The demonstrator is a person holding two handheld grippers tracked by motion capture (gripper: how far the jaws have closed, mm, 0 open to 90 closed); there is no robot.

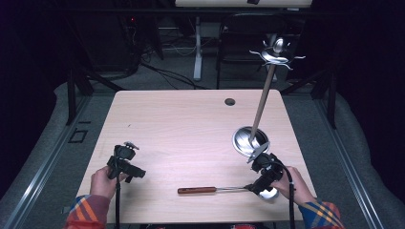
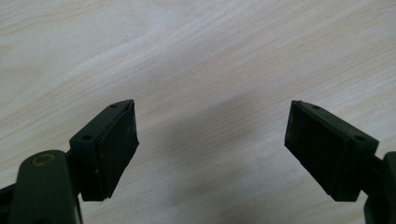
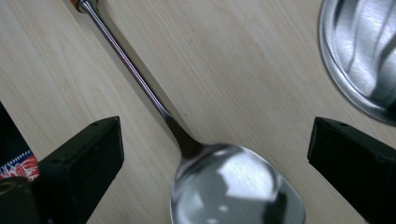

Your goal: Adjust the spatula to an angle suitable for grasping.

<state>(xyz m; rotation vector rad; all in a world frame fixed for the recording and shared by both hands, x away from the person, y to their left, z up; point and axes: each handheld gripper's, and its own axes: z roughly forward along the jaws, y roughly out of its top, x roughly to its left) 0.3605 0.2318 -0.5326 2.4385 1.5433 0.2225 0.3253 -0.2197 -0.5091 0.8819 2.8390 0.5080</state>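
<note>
Right gripper [image 3: 215, 154] jaws spread over the metal spatula [image 3: 233, 186] on the table [image 1: 181, 124]; left gripper [image 2: 210, 149] jaws spread, empty.

High view: fixed above the near edge, facing forward and down over the whole bench [image 1: 191, 124].
Left gripper view: very near bare bench wood, looking down between its fingers [image 2: 109, 149].
Right gripper view: close above the spoon [image 3: 233, 186]; spoon [image 1: 224, 189] shared with high view.
</note>
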